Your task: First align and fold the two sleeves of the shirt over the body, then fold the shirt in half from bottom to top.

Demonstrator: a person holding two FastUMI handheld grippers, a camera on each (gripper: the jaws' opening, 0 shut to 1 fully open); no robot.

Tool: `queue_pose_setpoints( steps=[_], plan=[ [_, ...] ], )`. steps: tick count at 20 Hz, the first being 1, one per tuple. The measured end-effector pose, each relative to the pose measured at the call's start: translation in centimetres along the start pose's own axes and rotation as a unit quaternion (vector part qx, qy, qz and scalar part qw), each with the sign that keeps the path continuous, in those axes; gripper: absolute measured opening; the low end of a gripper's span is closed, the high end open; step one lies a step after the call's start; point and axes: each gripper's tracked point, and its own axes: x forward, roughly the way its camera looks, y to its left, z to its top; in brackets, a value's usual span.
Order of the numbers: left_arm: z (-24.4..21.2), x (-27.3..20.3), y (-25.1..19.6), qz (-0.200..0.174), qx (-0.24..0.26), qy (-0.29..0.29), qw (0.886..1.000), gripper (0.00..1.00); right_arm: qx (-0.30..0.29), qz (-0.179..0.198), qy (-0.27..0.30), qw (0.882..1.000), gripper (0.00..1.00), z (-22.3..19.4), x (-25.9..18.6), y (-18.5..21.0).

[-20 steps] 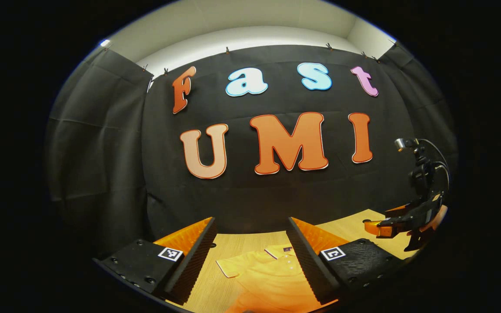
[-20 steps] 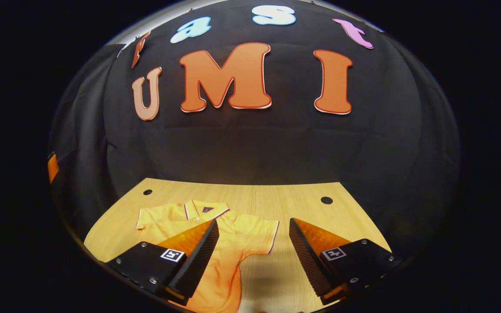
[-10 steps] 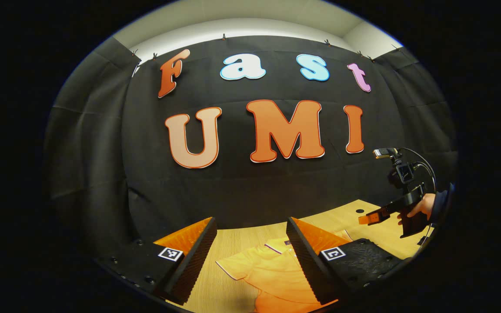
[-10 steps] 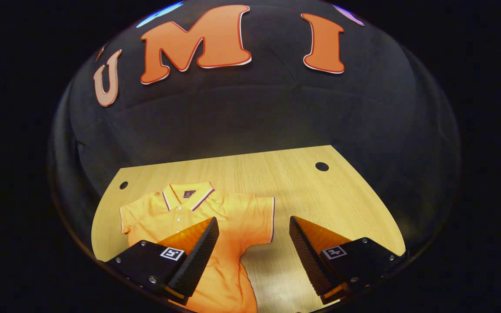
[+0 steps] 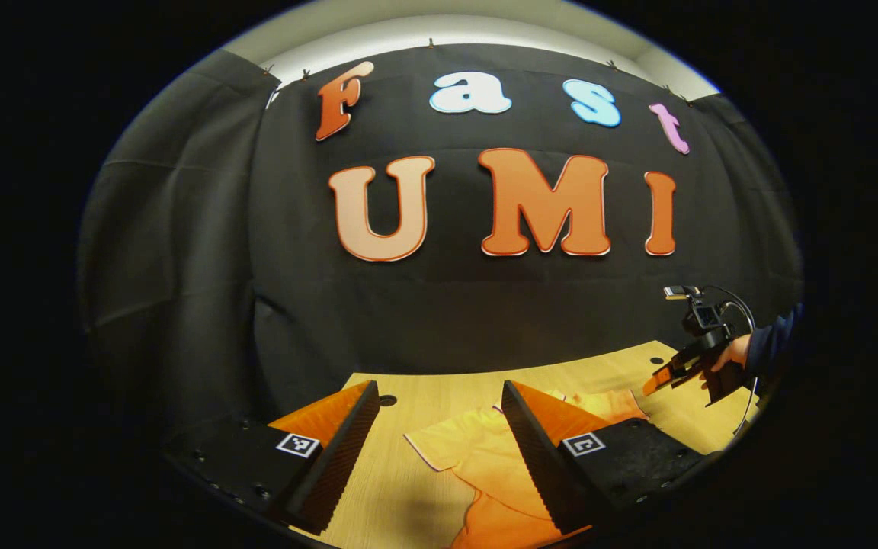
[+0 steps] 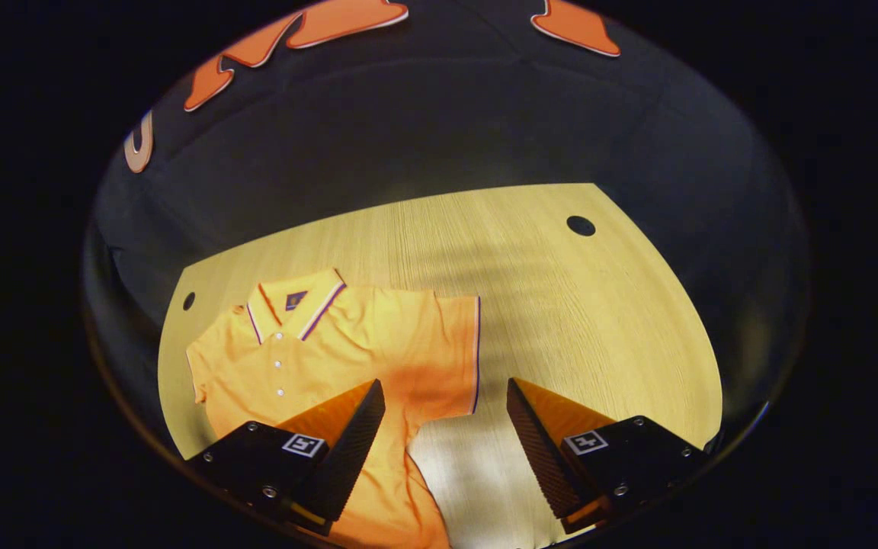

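Note:
An orange polo shirt (image 6: 347, 351) lies flat on the wooden table (image 6: 561, 305), collar toward the far wall, both short sleeves spread out. In the right gripper view its right sleeve (image 6: 450, 354) lies just ahead of my right gripper (image 6: 445, 415), which hangs open above the table. In the left gripper view the shirt (image 5: 477, 457) shows its left sleeve (image 5: 439, 446) between the fingers of my open left gripper (image 5: 439, 435), which is above it. The right gripper (image 5: 671, 374), held by a hand, appears at the far right there.
Black cloth walls close the table's far side. Round holes (image 6: 581, 226) sit near the table's far corners, another hole (image 5: 387, 399) in the left gripper view. Bare wood (image 6: 599, 343) lies to the right of the shirt.
The right gripper has tilted down and moved closer over the shirt's right sleeve. The left gripper has shifted, so the shirt's left sleeve now lies between its fingers. Both stay open.

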Motion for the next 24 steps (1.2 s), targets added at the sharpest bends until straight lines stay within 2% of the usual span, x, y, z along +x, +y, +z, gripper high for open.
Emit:
queue_pose_setpoints(
  steps=[6, 9, 12, 13, 15, 18, 20, 21, 24],
  plan=[
    [-1.5, -1.3, 0.0, 0.049, -0.002, 0.032, 0.998, 0.99, 0.004, 0.009, 0.074, 0.997, 0.96, -0.4, 4.6, -0.9],
    [-2.0, -2.3, -0.1, 0.067, 0.014, 0.043, 0.997, 0.99, 0.029, 0.047, 0.105, 0.993, 0.95, -0.6, 6.5, 0.1],
    [-2.6, -3.2, -0.3, 0.081, 0.030, 0.052, 0.995, 0.99, 0.012, 0.028, 0.115, 0.993, 0.95, -0.7, 8.4, -1.0],
    [-2.9, -3.3, -0.3, 0.085, 0.031, 0.057, 0.994, 0.99, 0.002, 0.020, 0.120, 0.993, 1.00, -0.9, 8.7, -1.2],
    [-3.1, -3.6, -0.4, 0.092, 0.030, 0.063, 0.993, 0.99, -0.002, 0.019, 0.127, 0.992, 0.89, -1.1, 9.3, -0.9],
    [-3.4, -3.5, -0.8, 0.095, 0.032, 0.067, 0.993, 0.99, -0.023, 0.001, 0.136, 0.990, 0.87, -1.3, 10.0, -1.0],
    [-3.4, -3.4, -1.3, 0.093, 0.032, 0.068, 0.993, 0.99, -0.046, -0.012, 0.134, 0.990, 0.82, -1.6, 9.9, -1.1],
    [-3.7, -3.2, -1.6, 0.092, 0.033, 0.070, 0.993, 1.00, -0.061, -0.006, 0.137, 0.989, 0.76, -1.9, 9.6, -0.8],
    [-3.6, -2.7, -2.7, 0.081, 0.037, 0.073, 0.993, 0.99, -0.089, 0.005, 0.161, 0.983, 0.73, -3.0, 9.4, -0.9]
  ],
)
